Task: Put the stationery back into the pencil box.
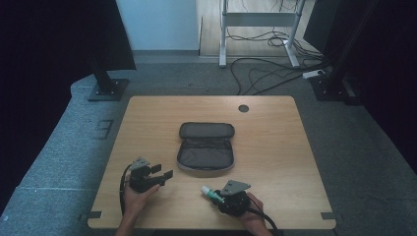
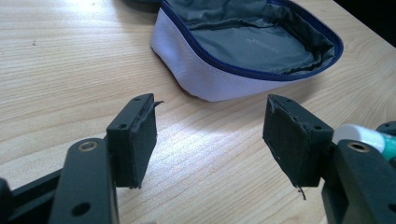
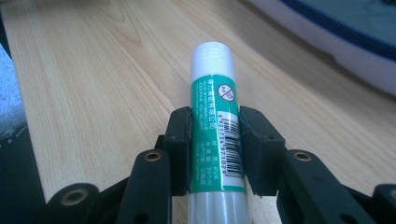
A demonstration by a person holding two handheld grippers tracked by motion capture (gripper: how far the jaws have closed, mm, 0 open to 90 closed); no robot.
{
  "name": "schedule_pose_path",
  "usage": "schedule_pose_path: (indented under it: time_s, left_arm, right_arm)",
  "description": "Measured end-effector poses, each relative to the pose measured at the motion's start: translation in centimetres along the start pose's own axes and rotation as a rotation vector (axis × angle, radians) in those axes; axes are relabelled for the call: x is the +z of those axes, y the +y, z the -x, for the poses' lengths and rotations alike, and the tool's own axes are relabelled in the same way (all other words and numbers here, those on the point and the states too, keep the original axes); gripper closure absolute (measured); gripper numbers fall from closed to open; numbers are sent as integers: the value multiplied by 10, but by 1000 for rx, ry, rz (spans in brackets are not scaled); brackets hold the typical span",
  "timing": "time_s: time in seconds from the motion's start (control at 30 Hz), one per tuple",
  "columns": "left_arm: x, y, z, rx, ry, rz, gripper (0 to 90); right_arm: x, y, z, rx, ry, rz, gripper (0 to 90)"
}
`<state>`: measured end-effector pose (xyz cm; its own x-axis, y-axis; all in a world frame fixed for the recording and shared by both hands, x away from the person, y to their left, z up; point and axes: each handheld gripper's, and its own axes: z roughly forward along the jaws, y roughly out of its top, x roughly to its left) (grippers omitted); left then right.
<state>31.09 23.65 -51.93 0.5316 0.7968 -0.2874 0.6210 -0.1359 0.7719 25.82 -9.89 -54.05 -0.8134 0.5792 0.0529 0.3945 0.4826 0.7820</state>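
A green glue stick with a white cap lies low over the table, and my right gripper is shut on its labelled middle. In the high view the glue stick pokes out to the left of my right gripper near the front edge. An open grey pencil pouch with a blue zip lies in the middle of the table. My left gripper rests front left, open and empty, pointing toward the pouch. In the left gripper view, between the jaws of the left gripper, there is bare wood, and the stick's cap peeks in at right.
The wooden table has a round cable hole at the back. Beyond it are grey carpet, a desk frame with loose cables, and dark stands at both sides. The pouch's edge lies just to the right of the glue stick.
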Motion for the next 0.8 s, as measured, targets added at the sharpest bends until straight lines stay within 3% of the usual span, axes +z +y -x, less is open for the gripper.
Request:
schedule_pose_path:
  time_s: [0.4, 0.8]
  left_arm:
    - [0, 0, -1, -4, -5, -5, 351]
    - [1, 0, 0, 0, -6, -9, 351]
  right_arm:
    - [-22, 20, 17, 34, -30, 91, 654]
    - [-26, 35, 36, 53, -61, 128, 654]
